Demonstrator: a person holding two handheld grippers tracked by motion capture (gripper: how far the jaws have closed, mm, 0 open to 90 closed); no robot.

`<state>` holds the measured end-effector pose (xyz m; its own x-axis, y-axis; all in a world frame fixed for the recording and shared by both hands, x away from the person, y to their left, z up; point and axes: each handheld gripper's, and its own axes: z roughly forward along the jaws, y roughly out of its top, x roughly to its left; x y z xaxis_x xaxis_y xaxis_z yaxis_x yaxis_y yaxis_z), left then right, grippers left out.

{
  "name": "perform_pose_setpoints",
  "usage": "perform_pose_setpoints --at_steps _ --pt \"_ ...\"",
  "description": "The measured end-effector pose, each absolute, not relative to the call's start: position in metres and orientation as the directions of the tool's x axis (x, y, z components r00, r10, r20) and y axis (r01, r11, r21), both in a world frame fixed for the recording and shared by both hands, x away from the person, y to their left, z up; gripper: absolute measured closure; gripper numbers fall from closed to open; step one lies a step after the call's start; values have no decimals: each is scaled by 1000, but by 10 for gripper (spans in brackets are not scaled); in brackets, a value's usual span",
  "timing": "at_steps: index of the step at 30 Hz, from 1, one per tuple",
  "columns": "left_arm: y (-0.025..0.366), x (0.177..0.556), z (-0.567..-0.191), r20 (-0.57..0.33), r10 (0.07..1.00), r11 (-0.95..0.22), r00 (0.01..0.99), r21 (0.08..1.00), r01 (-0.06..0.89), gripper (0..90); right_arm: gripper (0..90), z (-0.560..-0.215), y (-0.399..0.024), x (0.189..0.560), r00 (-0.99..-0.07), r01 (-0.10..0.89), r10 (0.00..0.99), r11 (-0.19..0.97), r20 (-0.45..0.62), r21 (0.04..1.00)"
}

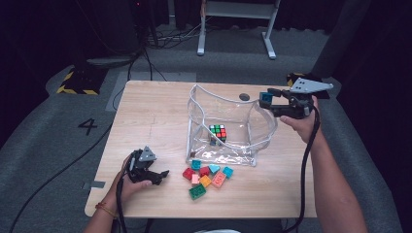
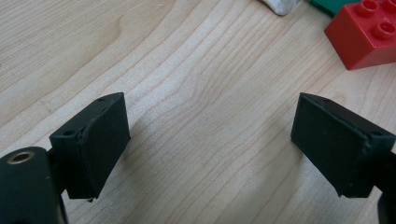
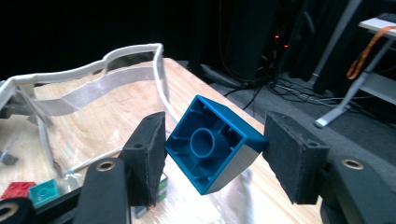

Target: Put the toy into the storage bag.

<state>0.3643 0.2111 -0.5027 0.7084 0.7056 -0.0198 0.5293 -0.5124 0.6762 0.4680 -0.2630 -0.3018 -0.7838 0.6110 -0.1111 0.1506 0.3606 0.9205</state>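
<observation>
Left to right across the light wooden table [image 1: 145,111]. The left gripper [image 1: 163,174] rests low on the near left of the tabletop, its jaws wide apart with bare wood between them; a red plastic building brick [image 2: 362,35] lies just beyond its right jaw. To its right, a loose cluster of small plastic building bricks [image 1: 206,175] in red, teal, orange, pink and green sits on the table just in front of the clear plastic pouch with white-trimmed rim [image 1: 228,121], which stands open at mid-table. Inside the pouch, on its floor, lies a multicoloured puzzle cube [image 1: 218,132]. At far right, the right gripper [image 1: 268,101] is held above the pouch's right rim, its jaws closed on a dark blue square plastic building brick [image 3: 212,144]; the brick sits tilted between the pads, hollow underside toward the camera, clear of the table and of the pouch wall.

Step in hand, as judged: carrying one brick to the pouch for loading, with most bricks not yet inside. The next move calls for bringing the blue brick inward over the mouth, past the floppy rim, then parting the jaws so it falls beside the cube. The left gripper is placed to take the next brick from the cluster.
</observation>
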Motion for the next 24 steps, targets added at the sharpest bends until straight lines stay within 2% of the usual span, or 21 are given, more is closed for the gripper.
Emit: perform_pose_setpoints --at_steps 11,24 --pt "211 364 -503 -20 706 -512 708 676 529 116 407 -306 -225 466 -853 118 507 414 -121 903" --pt "211 364 -503 -20 706 -512 708 676 530 117 407 -314 -187 469 -889 90 408 599 -207 795"
